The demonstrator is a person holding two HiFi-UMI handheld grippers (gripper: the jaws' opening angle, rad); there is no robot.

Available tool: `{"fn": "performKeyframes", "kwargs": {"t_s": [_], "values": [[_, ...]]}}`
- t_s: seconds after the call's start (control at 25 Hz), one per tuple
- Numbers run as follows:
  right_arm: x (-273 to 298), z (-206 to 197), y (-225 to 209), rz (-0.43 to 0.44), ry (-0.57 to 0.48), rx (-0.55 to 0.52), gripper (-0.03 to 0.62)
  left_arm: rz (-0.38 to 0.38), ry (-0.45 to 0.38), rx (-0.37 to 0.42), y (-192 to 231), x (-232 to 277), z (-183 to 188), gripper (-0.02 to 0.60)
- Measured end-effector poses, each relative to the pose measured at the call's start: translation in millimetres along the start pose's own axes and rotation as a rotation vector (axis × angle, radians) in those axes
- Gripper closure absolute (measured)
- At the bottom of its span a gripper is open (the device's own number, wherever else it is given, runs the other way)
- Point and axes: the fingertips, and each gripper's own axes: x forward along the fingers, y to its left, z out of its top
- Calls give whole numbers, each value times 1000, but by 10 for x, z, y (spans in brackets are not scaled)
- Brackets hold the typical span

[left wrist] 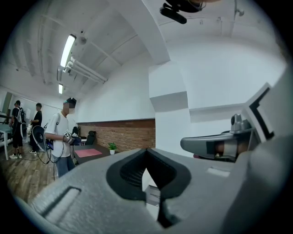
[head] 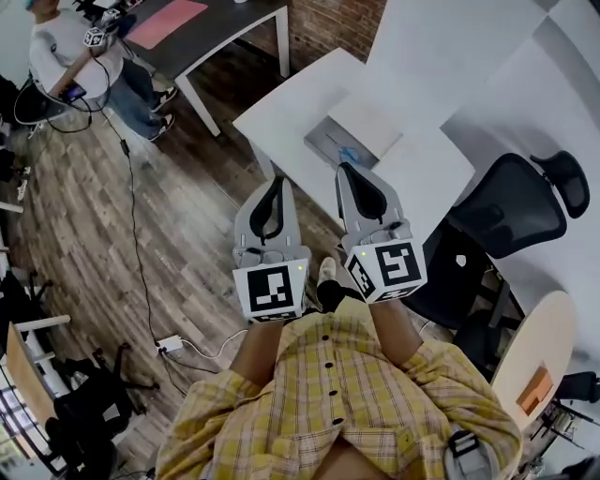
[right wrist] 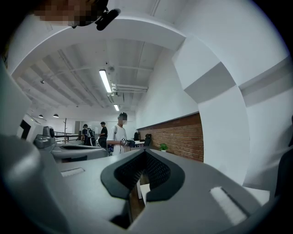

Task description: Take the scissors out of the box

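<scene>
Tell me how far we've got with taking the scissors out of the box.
Nothing looks done yet: the shallow grey box sits on the white table, a small blue item inside; whether that is the scissors I cannot tell. In hand: nothing. The left tool and right tool are both shut and empty, neither in the box. Left: reach in, open, grip, lift out.

Centre on the wearer, 12 o'clock dead ahead. Left gripper [head: 277, 184] and right gripper [head: 345, 170] sit side by side at 12. Beyond their tips, the box [head: 330, 141] lies on the near corner of the table [head: 300, 98], also at 12. Chair [head: 511, 202] at 2, right of that table. Second table [head: 220, 33] at 11, farther off, with a mat [head: 167, 21] on it. Person [head: 70, 52] between 10 and 11, left of it. Power strip [head: 170, 344] on the floor [head: 84, 234] at 9.
</scene>
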Motion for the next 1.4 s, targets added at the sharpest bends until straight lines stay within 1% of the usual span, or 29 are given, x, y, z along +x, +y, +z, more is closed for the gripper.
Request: {"fn": "performKeyframes", "kwargs": {"t_s": [0.12, 0.28, 0.4, 0.56, 0.72, 0.84, 1.0, 1.12, 1.24, 1.4], "values": [[148, -68, -183, -28, -1, 9, 589, -31, 6, 6, -23, 271, -51, 577], [424, -182, -537, -69, -9, 35, 589, -66, 25, 27, -69, 726, -166, 577], [524, -219, -758, -98, -7, 44, 589, -99, 36, 48, -145, 977, -173, 577], [702, -264, -1075, -124, -2, 65, 589, -115, 30, 53, -223, 1354, -143, 577], [832, -311, -1332, -137, -6, 90, 589, -134, 47, 76, -325, 1652, -192, 577], [887, -387, -1471, -140, 2, 102, 589, -136, 38, 69, -399, 1834, -207, 577], [915, -376, -1576, -152, 4, 105, 589, -153, 46, 88, -477, 1957, -209, 577], [930, -376, -1628, -168, 13, 109, 589, -173, 25, 55, -540, 2041, -173, 577], [971, -432, -1698, -182, 39, 114, 589, -197, 31, 43, -567, 2156, -183, 577], [1047, -571, -1820, -214, 93, 114, 589, -248, 53, 52, -584, 2355, -261, 577]]}}
